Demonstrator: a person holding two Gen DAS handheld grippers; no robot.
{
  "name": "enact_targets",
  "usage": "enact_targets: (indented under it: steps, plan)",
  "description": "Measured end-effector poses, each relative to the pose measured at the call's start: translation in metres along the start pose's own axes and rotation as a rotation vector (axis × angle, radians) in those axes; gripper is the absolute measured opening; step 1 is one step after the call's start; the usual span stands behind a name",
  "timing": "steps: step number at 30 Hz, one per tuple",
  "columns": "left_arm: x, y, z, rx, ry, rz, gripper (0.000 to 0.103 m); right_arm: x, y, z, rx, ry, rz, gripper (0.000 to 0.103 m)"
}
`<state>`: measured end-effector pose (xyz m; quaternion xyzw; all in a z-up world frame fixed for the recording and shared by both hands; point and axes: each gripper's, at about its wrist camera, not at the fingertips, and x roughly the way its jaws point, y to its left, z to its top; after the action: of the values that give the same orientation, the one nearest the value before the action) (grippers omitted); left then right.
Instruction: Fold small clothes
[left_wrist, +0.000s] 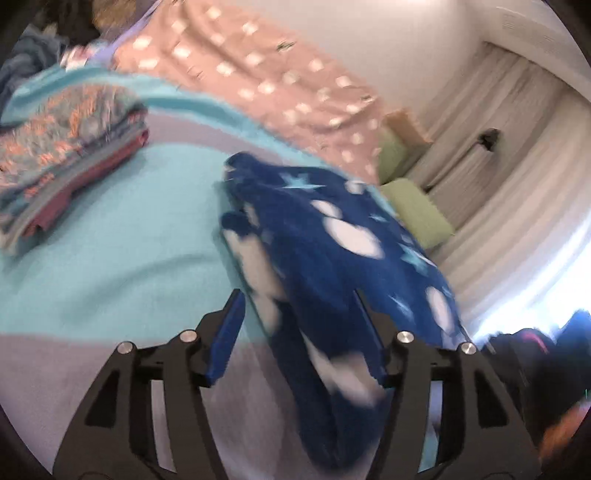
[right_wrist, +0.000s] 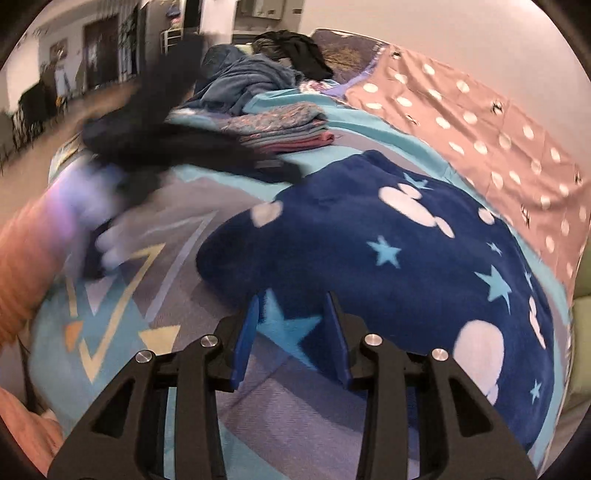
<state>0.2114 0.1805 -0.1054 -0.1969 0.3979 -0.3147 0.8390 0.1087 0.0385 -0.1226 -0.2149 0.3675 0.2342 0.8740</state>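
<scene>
One navy fleece garment (right_wrist: 388, 258), printed with white mouse-head shapes and pale blue stars, lies spread on the bed (right_wrist: 122, 295), toward the side bordered by the pink dotted sheet (right_wrist: 480, 122). In the right wrist view its near edge lies between the fingers of the right gripper (right_wrist: 291, 328); the fingers stand moderately apart, and whether they touch the cloth cannot be told. In the left wrist view the left gripper (left_wrist: 295, 325) has its fingers spread wide, with a fold of the same garment (left_wrist: 332, 236) running between them and draped against the right-hand finger; the frame is blurred, so a grip cannot be confirmed. The left gripper and the hand holding it appear in the right wrist view only as a dark smear (right_wrist: 155, 122) above the bed's left part.

One stack of folded clothes (right_wrist: 280, 129) sits on the bed beyond the garment, toward the far edge; the top piece is patterned in grey-blue and orange, and a maroon layer shows lower down. The number of pieces in it cannot be counted. Behind the stack lie one crumpled blue-grey cloth (right_wrist: 243, 85) and one black cloth (right_wrist: 295, 51). Two green cushions (left_wrist: 417, 210) show past the bed's edge, before pale curtains (left_wrist: 517, 166).
</scene>
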Motion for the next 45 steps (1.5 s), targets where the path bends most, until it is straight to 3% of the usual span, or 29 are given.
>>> enact_targets:
  steps: [2, 5, 9, 12, 15, 18, 22, 25, 26, 31, 45]
  plan:
    - [0.038, 0.011, 0.007, -0.009, 0.076, 0.036, 0.061, 0.006, 0.0, -0.004, 0.02, 0.013, 0.028, 0.043]
    - [0.036, 0.016, 0.006, -0.039, 0.044, -0.008, 0.057, 0.027, -0.001, -0.016, 0.054, 0.085, 0.019, 0.046]
    - [0.027, 0.019, -0.002, -0.052, 0.018, -0.028, 0.056, 0.016, -0.004, -0.024, 0.1, 0.04, 0.022, 0.046]
    - [0.032, 0.021, 0.0, -0.063, 0.018, -0.041, 0.057, 0.001, 0.003, -0.027, 0.062, -0.012, -0.051, 0.047]
    - [0.034, 0.024, 0.004, -0.073, 0.029, -0.056, 0.057, -0.009, 0.015, -0.032, -0.027, -0.068, -0.12, 0.065]
    - [0.042, 0.026, 0.014, -0.108, 0.036, -0.059, 0.063, 0.001, 0.028, -0.032, -0.144, -0.077, -0.228, 0.075]
    - [0.064, 0.028, 0.037, -0.179, 0.06, -0.084, 0.066, 0.025, 0.041, -0.024, -0.218, -0.045, -0.329, 0.076]
    - [0.082, 0.02, 0.042, -0.105, 0.073, -0.056, 0.066, 0.035, 0.047, -0.022, -0.235, -0.039, -0.374, 0.076]
    - [0.085, 0.017, 0.04, -0.071, 0.064, -0.051, 0.067, 0.04, 0.047, -0.022, -0.239, -0.037, -0.382, 0.076]
    - [0.078, 0.022, 0.037, -0.085, 0.039, -0.089, 0.066, 0.047, 0.048, -0.02, -0.245, -0.04, -0.389, 0.078]
    - [0.074, 0.025, 0.037, -0.082, 0.035, -0.098, 0.066, 0.075, 0.041, 0.005, -0.247, -0.06, -0.435, 0.081]
